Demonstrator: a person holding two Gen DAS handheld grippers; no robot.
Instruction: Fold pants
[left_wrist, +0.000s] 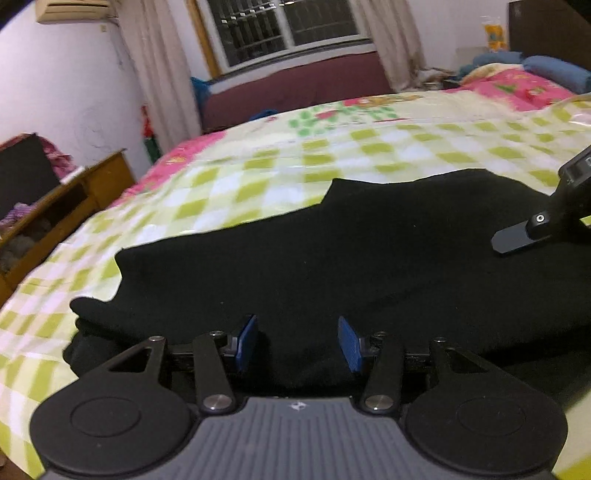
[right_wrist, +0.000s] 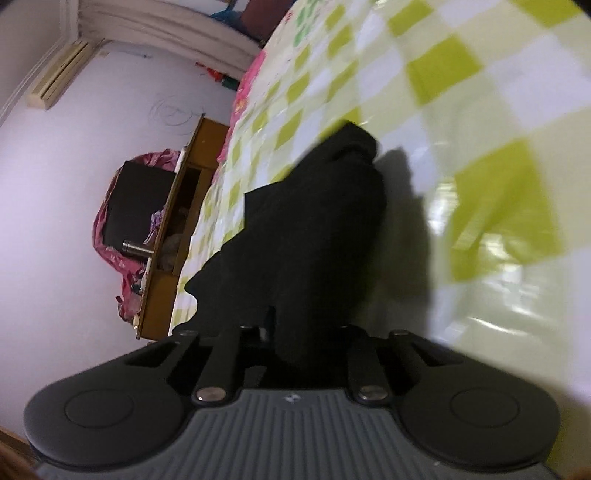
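Black pants lie spread over the green-and-white checked bed cover. My left gripper hovers low over their near edge. Its blue pads stand apart with their inner faces bare, and the cloth lies under and between them without being pinched. In the right wrist view, which is rolled sideways, the pants bunch up and run straight into my right gripper. Its fingers are drawn close on the fabric and the pads are hidden by it. One finger of the right gripper rests on the pants at the right edge of the left wrist view.
A wooden cabinet stands beside the bed at left, with pink cloth and a dark box on it. A maroon headboard and window lie beyond the bed. A pink blanket and blue pillow are at the far right.
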